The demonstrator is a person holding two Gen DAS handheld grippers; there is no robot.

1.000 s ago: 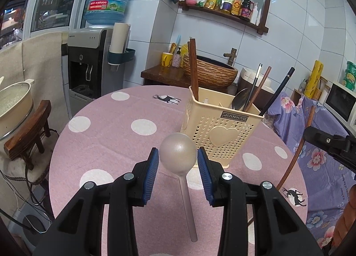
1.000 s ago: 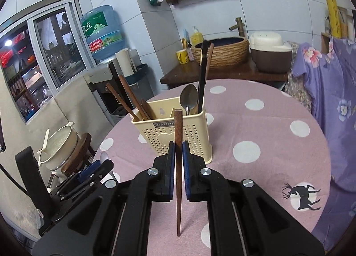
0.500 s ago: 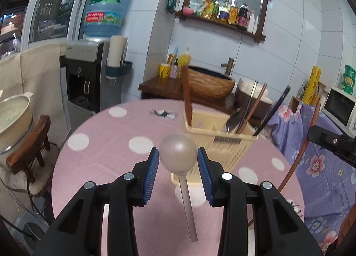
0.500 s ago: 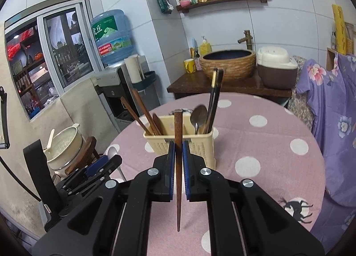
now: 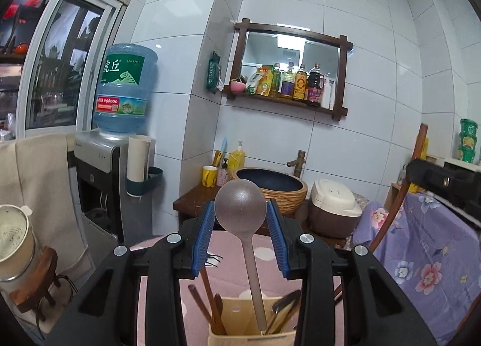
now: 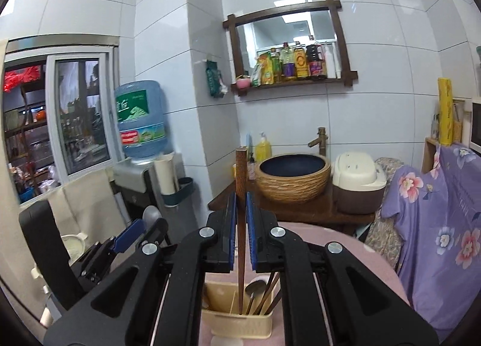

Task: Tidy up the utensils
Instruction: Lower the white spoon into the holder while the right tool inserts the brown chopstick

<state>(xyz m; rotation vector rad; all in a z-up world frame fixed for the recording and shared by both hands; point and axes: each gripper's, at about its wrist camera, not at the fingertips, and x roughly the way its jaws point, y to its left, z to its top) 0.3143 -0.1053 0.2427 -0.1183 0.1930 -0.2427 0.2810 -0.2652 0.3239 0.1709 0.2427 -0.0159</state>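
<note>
Both loads poised over the holder (image 5: 249,337) — left gripper (image 5: 240,234) clamps the spoon (image 5: 240,204), right gripper (image 6: 239,231) pinches a chopstick (image 6: 240,225) — next, lower each tip into its compartment.

Round table (image 5: 156,283) wearing pink cloth with white polka dots and small black deer print (image 5: 215,258); only far portion showing behind gripper bodies in both wrist views. Cream plastic utensil caddy (image 6: 237,323) standing directly on cloth, upright, near lower edge of each view. Caddy holding wooden chopsticks (image 5: 210,304) in left compartment, metal spoon (image 6: 255,289) and dark sticks in right one. Pale round item (image 6: 221,341) lying on cloth just in front of caddy, too cropped for identifying.
</note>
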